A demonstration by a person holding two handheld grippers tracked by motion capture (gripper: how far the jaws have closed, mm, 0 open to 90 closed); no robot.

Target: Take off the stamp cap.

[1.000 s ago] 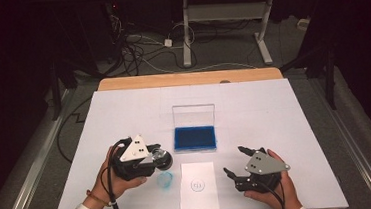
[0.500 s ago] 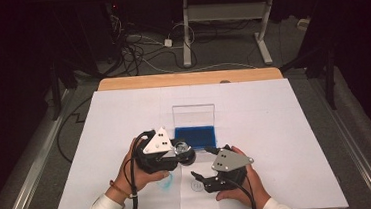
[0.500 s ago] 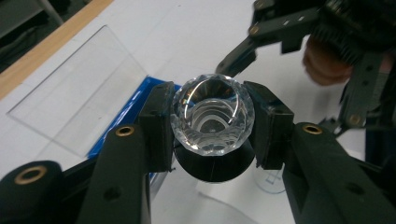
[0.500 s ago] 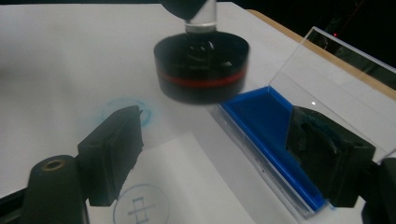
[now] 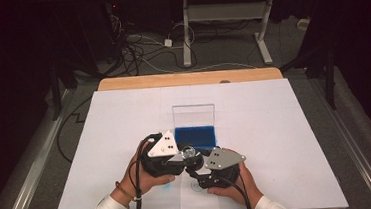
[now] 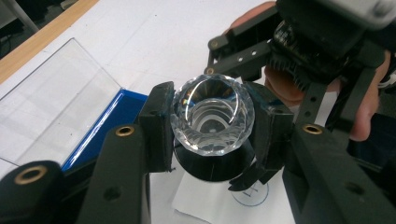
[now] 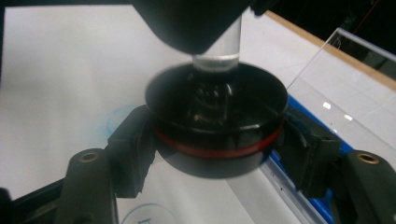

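The right claw has its two black jaws closed against the sides of a round black base with a red ring. A clear glass stem rises from that base. Behind lie the white bench, a blue tray and its clear lid.

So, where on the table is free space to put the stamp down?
Bare white table lies right of the blue ink pad, and left of it too. It is crowded at the front middle: both grippers meet on the stamp above the paper sheet.
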